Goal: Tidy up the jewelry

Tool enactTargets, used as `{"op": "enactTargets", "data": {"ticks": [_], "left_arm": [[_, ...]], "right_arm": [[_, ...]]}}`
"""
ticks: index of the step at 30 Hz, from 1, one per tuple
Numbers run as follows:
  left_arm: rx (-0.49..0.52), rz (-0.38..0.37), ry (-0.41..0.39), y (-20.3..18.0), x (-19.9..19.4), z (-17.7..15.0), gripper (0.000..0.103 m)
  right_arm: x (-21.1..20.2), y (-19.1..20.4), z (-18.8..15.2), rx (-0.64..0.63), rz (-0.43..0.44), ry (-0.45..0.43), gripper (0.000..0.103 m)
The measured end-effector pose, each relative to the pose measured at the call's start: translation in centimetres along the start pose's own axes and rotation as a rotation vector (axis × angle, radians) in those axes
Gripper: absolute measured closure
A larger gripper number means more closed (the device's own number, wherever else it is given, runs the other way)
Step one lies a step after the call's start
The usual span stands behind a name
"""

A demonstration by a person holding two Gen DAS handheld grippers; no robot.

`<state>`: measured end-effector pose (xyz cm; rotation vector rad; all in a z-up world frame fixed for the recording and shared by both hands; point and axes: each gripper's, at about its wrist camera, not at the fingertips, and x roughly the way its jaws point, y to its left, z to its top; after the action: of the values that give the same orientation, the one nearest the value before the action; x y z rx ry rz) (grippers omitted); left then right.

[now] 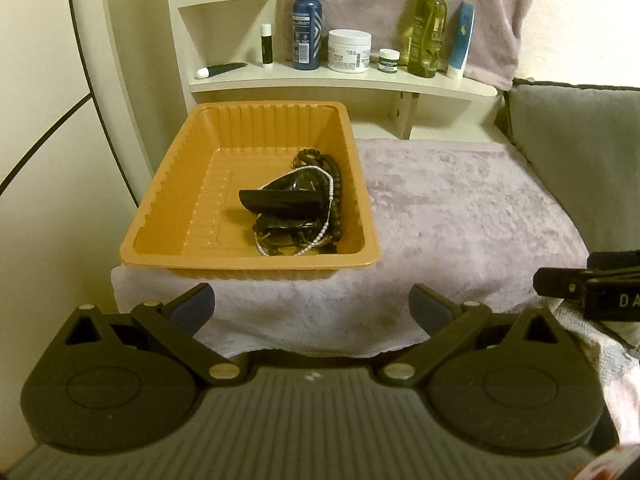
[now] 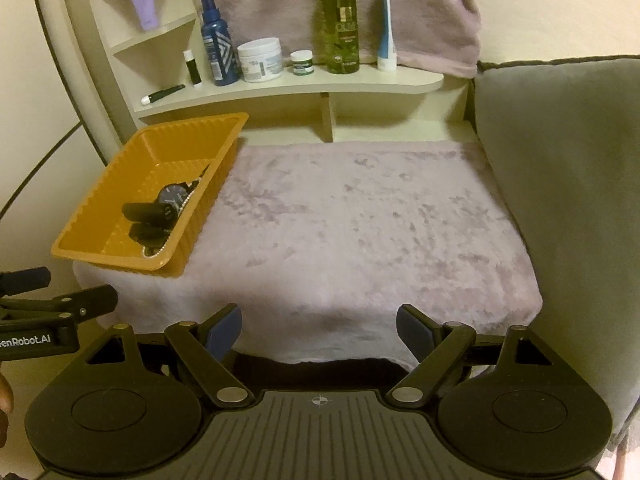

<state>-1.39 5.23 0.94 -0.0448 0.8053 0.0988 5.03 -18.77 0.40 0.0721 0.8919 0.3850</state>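
Observation:
An orange plastic tray [image 1: 172, 184] [image 2: 100, 200] sits on the left part of a fluffy lilac cloth [image 1: 460, 208] [image 2: 360, 220]. Inside its right half lies a heap of jewelry: a black wristwatch [image 1: 308, 184] [image 2: 172, 196], a dark bead bracelet [image 1: 336, 176], a thin pearl chain [image 1: 324, 228] and a black strap piece [image 1: 276, 200]. My left gripper [image 1: 312, 308] hangs open in front of the tray's near rim, nothing between its fingers. My right gripper [image 2: 319, 334] is open over the cloth's front edge, right of the tray, and empty.
A cream shelf [image 1: 344, 80] [image 2: 288, 88] behind the cloth carries a blue spray bottle [image 1: 306, 20], a white jar [image 1: 349, 50], a green bottle [image 1: 426, 28] and tubes. A grey cushion [image 2: 560, 180] borders the right. Each gripper shows at the other view's edge.

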Motion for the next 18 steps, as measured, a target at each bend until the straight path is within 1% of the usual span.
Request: {"op": "enactTargets", "data": {"ticks": [6, 18], "left_arm": [[0.004, 0.014, -0.008, -0.2, -0.2, 0.1, 0.001], [0.008, 0.007, 0.002, -0.8, -0.3, -0.1, 0.000]], "right_arm": [[-0.5, -0.1, -0.2, 0.014, 0.010, -0.015, 0.019], [-1.2, -0.3, -0.6, 0.032, 0.035, -0.025, 0.019]]}}
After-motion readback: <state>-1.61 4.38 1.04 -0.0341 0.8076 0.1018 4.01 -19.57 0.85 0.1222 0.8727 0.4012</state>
